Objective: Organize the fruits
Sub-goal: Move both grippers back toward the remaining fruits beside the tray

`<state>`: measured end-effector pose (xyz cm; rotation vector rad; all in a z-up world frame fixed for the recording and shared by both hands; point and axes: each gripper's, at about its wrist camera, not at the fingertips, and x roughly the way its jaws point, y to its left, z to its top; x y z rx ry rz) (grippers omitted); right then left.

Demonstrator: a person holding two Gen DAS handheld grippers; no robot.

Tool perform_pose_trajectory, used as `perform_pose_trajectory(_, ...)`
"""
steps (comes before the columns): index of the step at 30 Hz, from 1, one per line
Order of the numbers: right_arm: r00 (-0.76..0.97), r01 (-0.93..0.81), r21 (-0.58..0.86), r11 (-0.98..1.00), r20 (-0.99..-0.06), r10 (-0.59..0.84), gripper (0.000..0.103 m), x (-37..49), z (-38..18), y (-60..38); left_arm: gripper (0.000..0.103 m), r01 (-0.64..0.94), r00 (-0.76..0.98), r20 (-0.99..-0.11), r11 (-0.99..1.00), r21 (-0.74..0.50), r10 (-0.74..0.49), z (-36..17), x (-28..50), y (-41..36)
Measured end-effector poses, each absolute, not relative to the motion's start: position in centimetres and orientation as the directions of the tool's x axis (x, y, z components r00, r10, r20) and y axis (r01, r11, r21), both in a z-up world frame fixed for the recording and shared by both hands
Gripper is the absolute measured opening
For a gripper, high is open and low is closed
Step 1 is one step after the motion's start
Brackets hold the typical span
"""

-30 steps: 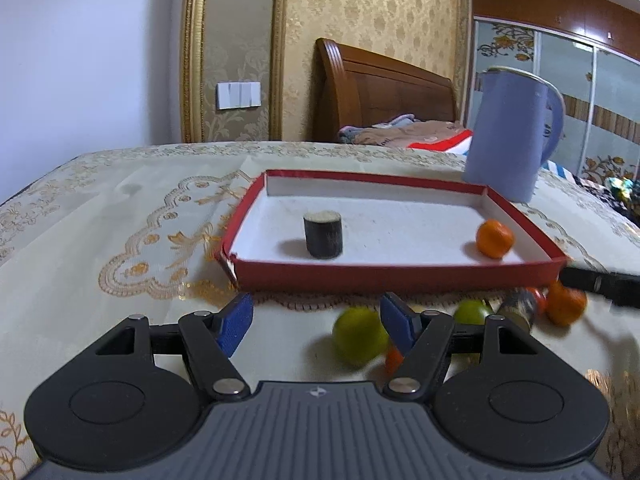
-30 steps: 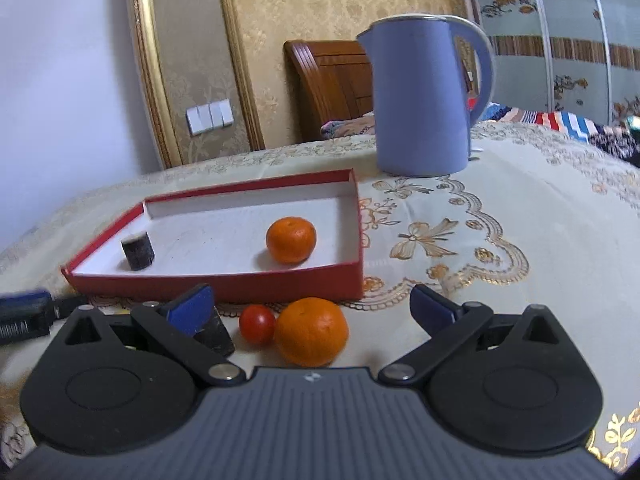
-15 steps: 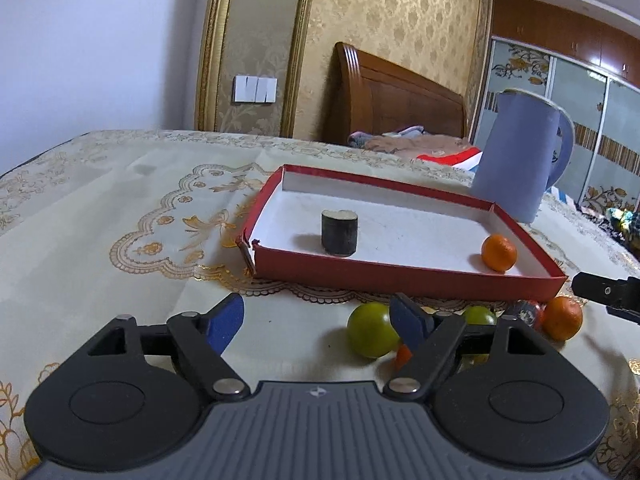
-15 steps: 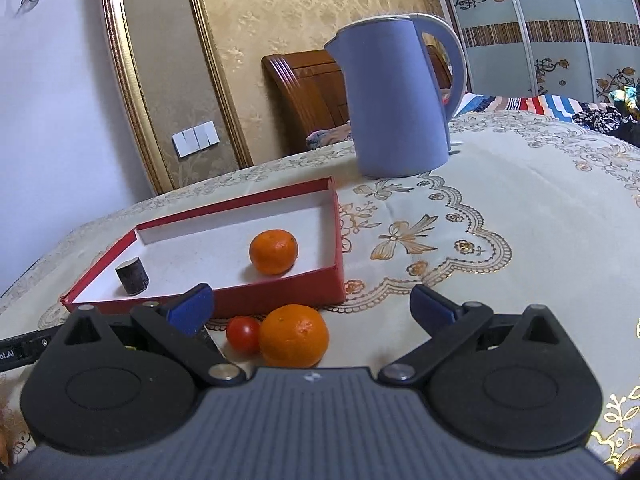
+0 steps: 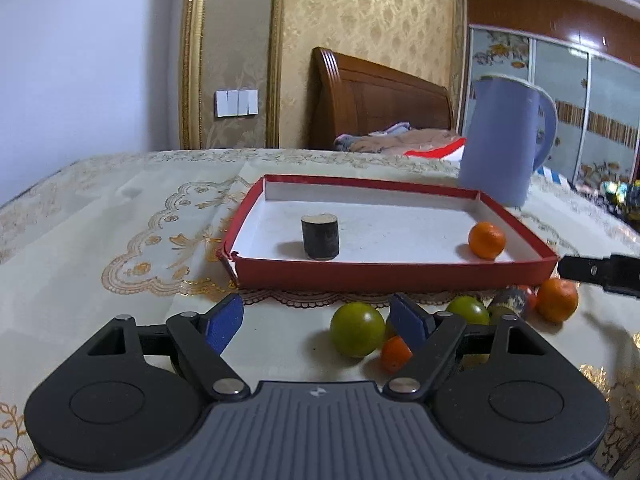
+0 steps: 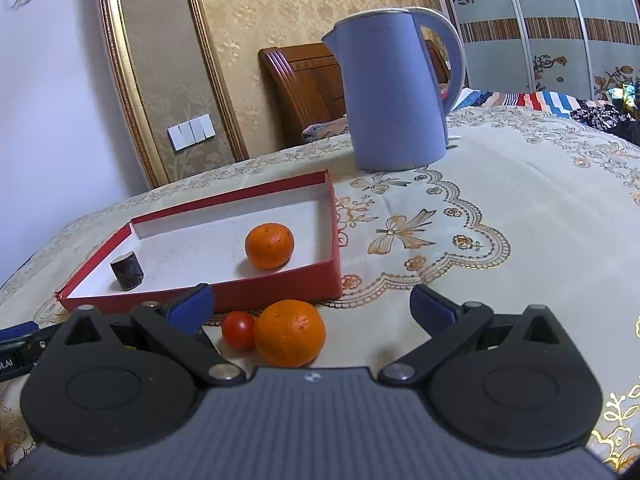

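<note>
A red tray (image 5: pixel 392 276) (image 6: pixel 276 284) holds a dark cylinder (image 5: pixel 320 237) (image 6: pixel 127 271) and an orange (image 5: pixel 486 240) (image 6: pixel 269 246). In front of it lie a green fruit (image 5: pixel 357 329), a second green one (image 5: pixel 467 310), a small orange fruit (image 5: pixel 395 354), a dark piece (image 5: pixel 510 300) and an orange (image 5: pixel 557 299) (image 6: pixel 290 333) beside a cherry tomato (image 6: pixel 239 330). My left gripper (image 5: pixel 318 322) is open and empty, the green fruit just inside its right finger. My right gripper (image 6: pixel 310 308) is open and empty above the orange.
A blue kettle (image 5: pixel 502 140) (image 6: pixel 394 92) stands behind the tray's right end. The table wears a cream cloth with gold embroidery (image 6: pixel 500 216). A wooden headboard (image 5: pixel 376 104) and wall lie beyond the far edge.
Both grippers have drawn back and lifted slightly, and stay open. The fruits have not moved.
</note>
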<state>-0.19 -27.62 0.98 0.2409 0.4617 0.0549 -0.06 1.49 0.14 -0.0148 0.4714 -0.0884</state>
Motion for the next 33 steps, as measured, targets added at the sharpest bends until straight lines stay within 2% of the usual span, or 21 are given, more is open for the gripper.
perform_pose_trajectory(7, 0.891, 0.006, 0.245, 0.97, -0.441, 0.105, 0.103, -0.1, 0.9, -27.6, 0.081, 0.07, 0.847, -0.527, 0.997, -0.022, -0.071, -0.3, 1.2, 1.2)
perform_pose_trajectory(15, 0.889, 0.009, 0.247, 0.969, -0.446, 0.105, 0.103, 0.0, 0.9, -27.7, 0.084, 0.041, 0.85, -0.525, 0.999, -0.027, -0.049, -0.3, 1.3, 1.6)
perform_pose_trajectory(16, 0.889, 0.009, 0.248, 0.969, -0.446, 0.106, 0.103, 0.0, 0.9, -27.7, 0.088, 0.027, 0.851, -0.524, 0.999, -0.031, -0.039, -0.3, 1.3, 1.9)
perform_pose_trajectory(21, 0.893, 0.017, 0.259, 0.966, -0.438, 0.102, 0.103, -0.2, 0.9, -28.0, 0.088, -0.088, 0.869, -0.492, 0.995, -0.042, 0.056, 0.1, 1.0, 3.8)
perform_pose_trajectory(24, 0.891, 0.019, 0.259, 0.966, -0.443, 0.102, 0.103, 0.0, 0.8, -28.0, 0.088, -0.047, 0.863, -0.505, 0.997, -0.055, 0.013, 0.3, 1.0, 3.8)
perform_pose_trajectory(33, 0.884, 0.021, 0.26, 0.965, -0.456, 0.103, 0.103, 0.2, 0.8, -28.0, 0.088, 0.024, 0.872, -0.489, 0.996, 0.091, 0.024, 0.3, 1.0, 0.0)
